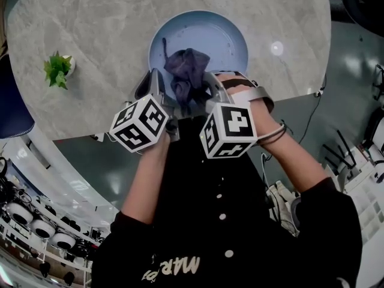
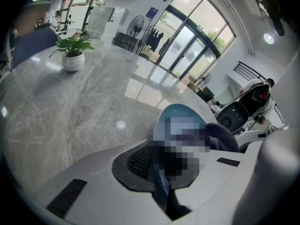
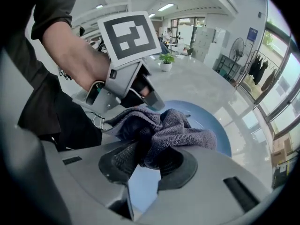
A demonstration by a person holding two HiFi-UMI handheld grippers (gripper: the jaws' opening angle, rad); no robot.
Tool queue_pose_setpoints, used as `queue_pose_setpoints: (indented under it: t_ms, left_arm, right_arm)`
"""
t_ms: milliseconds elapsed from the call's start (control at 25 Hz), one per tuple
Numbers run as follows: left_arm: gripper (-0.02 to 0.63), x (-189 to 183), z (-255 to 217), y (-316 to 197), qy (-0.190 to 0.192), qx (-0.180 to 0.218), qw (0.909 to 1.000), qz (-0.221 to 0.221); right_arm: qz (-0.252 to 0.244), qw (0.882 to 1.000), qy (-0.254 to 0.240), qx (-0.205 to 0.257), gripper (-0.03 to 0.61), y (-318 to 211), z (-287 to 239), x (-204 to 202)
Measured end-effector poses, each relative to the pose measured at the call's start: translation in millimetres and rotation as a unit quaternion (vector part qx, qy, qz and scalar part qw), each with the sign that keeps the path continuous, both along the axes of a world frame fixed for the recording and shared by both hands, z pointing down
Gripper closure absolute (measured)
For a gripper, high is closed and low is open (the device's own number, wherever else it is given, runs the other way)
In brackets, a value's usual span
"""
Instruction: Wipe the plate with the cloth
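A light blue plate (image 1: 222,38) lies on the round marble table (image 1: 90,29), close to its near edge. My left gripper (image 1: 157,80) is shut on the plate's near-left rim; in the left gripper view the blue plate edge (image 2: 161,186) sits between the pads. A dark purple-grey cloth (image 1: 187,68) is bunched over the near part of the plate. My right gripper (image 1: 207,86) is shut on the cloth, which bulges out of the jaws (image 3: 173,130) just above the plate (image 3: 211,121). The left gripper (image 3: 152,100) stands right beside the cloth.
A small potted plant (image 1: 58,69) stands at the table's left side. A blue chair (image 1: 12,101) sits off the left edge. The person's body is right at the table's near edge. Glass doors and a fan lie beyond the table in the left gripper view.
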State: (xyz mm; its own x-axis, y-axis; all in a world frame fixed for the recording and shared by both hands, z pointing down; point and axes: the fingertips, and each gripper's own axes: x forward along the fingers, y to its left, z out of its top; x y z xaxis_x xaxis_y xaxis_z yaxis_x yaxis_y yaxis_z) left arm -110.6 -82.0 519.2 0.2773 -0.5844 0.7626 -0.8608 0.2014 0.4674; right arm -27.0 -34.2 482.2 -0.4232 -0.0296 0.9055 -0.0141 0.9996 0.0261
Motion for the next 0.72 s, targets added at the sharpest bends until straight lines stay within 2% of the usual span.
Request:
queue_pose_setpoints:
  t_ms: [160,280,720]
  left_arm:
    - [0.584,-0.9,0.5,0.6,0.003,0.002,1.0000,-0.005]
    - [0.584,-1.6,1.0,0.3,0.003,0.002,1.0000,-0.008]
    - [0.584,-2.4,0.2,1.1,0.003,0.007,0.9998,-0.017]
  right_arm:
    - [-0.014,1.000,0.002,-0.024,0.486,21.1,19.4,-17.3]
    - [-0.042,0.999,0.025,-0.003,0.488,23.9,34.2,-14.0]
    - [-0.091,0.995,0.032,0.020,0.489,29.7,38.4,-3.3]
